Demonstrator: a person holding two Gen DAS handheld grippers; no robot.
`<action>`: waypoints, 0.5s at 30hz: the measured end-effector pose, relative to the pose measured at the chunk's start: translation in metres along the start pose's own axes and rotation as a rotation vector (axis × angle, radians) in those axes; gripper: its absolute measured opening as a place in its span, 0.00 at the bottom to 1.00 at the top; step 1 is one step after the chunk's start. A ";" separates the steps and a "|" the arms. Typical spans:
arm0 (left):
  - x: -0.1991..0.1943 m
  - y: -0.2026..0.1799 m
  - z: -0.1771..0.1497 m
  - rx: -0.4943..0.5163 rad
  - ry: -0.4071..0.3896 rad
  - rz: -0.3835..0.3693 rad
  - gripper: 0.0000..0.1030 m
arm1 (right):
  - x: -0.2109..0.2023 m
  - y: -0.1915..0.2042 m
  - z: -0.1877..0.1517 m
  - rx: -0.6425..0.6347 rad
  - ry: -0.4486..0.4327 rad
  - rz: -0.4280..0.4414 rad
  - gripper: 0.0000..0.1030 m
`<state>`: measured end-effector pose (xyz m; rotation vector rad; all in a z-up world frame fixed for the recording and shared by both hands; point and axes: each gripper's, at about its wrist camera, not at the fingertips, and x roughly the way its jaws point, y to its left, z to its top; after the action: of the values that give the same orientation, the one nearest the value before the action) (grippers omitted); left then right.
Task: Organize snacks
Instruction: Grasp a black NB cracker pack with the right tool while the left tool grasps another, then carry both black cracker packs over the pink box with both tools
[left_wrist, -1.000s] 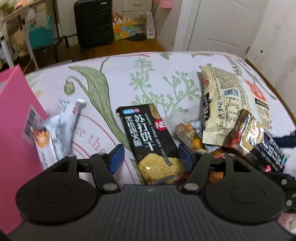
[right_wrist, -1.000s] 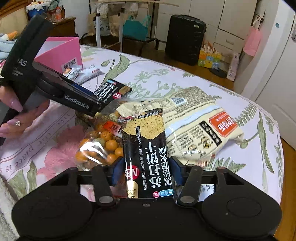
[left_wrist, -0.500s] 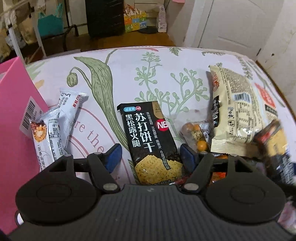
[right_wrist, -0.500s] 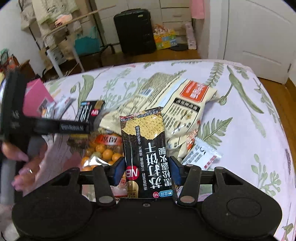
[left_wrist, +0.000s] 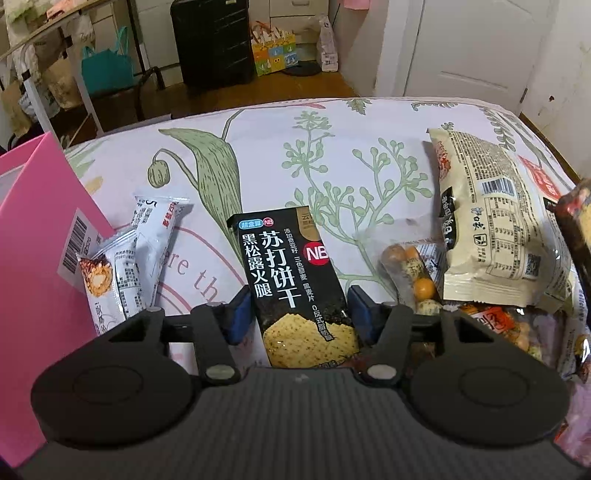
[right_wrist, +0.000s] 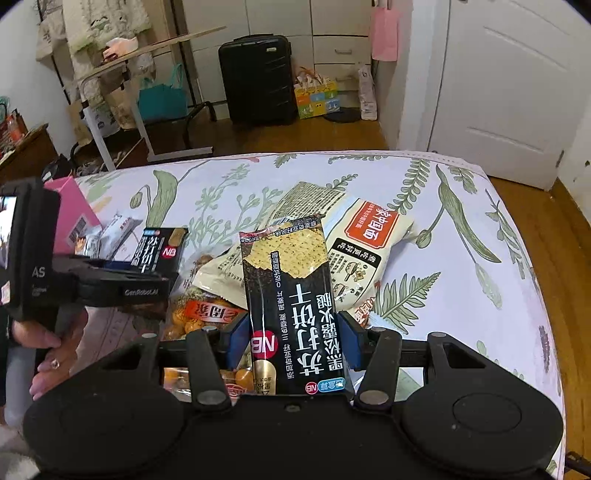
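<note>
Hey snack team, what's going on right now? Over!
Left gripper closing around a black cracker pack. Right gripper shut on second cracker pack. Pink box on left. Nothing blocking.

I face a bed spread with a pale sheet printed with green leaves and ferns. Beyond it, at twelve o'clock, a black suitcase stands on the wooden floor against white drawers. At one o'clock a colourful box sits on the floor. A white panelled door fills two o'clock. At ten o'clock stands a side table on metal legs, a teal bag under it. The light is soft.
</note>
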<state>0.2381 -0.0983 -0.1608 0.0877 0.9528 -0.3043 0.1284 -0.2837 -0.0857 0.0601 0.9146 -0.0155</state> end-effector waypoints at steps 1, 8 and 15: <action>-0.001 0.001 0.000 -0.005 0.006 -0.004 0.51 | 0.000 -0.001 0.001 0.012 0.008 0.009 0.55; -0.012 0.015 -0.002 -0.115 0.078 -0.085 0.49 | -0.001 0.008 -0.008 0.115 0.044 0.120 0.55; -0.047 0.027 -0.014 -0.196 0.064 -0.127 0.48 | 0.006 0.023 -0.011 0.184 0.045 0.192 0.55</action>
<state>0.2098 -0.0591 -0.1325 -0.1435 1.0490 -0.3256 0.1243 -0.2605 -0.0958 0.3202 0.9472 0.0798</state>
